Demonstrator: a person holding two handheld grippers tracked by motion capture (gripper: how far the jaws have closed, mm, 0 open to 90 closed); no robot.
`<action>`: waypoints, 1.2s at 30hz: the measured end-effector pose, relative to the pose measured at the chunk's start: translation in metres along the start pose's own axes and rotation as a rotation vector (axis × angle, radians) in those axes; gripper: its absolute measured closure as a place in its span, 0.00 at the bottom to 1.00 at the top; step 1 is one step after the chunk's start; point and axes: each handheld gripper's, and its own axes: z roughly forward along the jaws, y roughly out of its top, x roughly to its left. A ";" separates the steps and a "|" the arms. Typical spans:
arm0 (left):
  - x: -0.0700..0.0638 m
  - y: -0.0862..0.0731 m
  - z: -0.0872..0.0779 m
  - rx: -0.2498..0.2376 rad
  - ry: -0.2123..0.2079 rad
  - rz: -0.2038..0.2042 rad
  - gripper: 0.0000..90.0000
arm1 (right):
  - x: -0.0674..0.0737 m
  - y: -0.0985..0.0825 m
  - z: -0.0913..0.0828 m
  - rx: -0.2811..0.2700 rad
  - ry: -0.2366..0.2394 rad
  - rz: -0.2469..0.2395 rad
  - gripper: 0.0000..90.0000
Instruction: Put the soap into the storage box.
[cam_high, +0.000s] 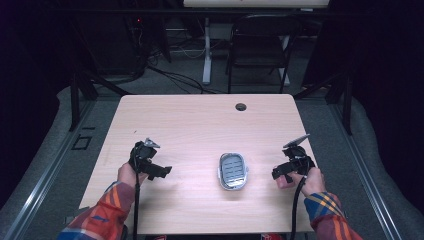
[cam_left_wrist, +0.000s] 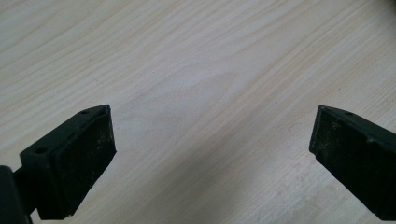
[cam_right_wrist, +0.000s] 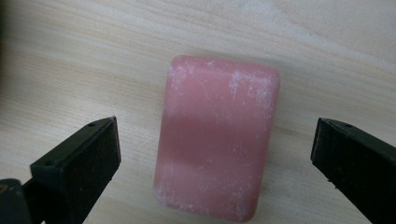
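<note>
right gripper (cam_right_wrist: 212, 154): jaws spread wide, one either side of the pink soap bar (cam_right_wrist: 217, 137), clear gap on both sides, pads not touching it, so nothing held

soap bar: flat on the table (cam_high: 200, 120) near the right edge, by the person's right hand (cam_high: 312, 177); in the high view I only catch a pink corner under the gripper (cam_high: 286, 183). Chalky white scuffs on the top face

approach: I read this as lining up for a pick. The jaws straddle the bar's short dimension, which makes sense, since the long axis would not fit between them

left gripper (cam_left_wrist: 212, 140): also wide open, nothing between the jaws, just bare wood under it

left side: parked over the table's left half (cam_high: 150, 162), well apart from both soap and dish. My guess is it's kept out of the way, this looks like a one-hand job

soap dish (cam_high: 233, 171): grey ribbed tray, empty, near table centre, between the two grippers. Likely the drop target, hence nothing in it

next, as I judge it: get the pads level with the bar's sides, then close. Soap is probably slick, so I'd want a centred squeeze

risk: an off-centre grip could twist the bar out

cable hole (cam_high: 241, 106): far side of the table, not in play
</note>
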 end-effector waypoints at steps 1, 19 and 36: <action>0.000 0.000 0.000 0.000 0.000 0.001 0.00 | -0.001 0.002 0.000 0.023 -0.011 -0.010 0.02; 0.000 0.000 0.000 0.002 -0.001 -0.001 0.00 | 0.004 0.005 0.005 0.051 -0.037 -0.018 0.24; 0.000 0.000 -0.001 0.002 0.000 0.002 0.00 | 0.008 0.003 0.014 0.072 -0.076 -0.022 0.36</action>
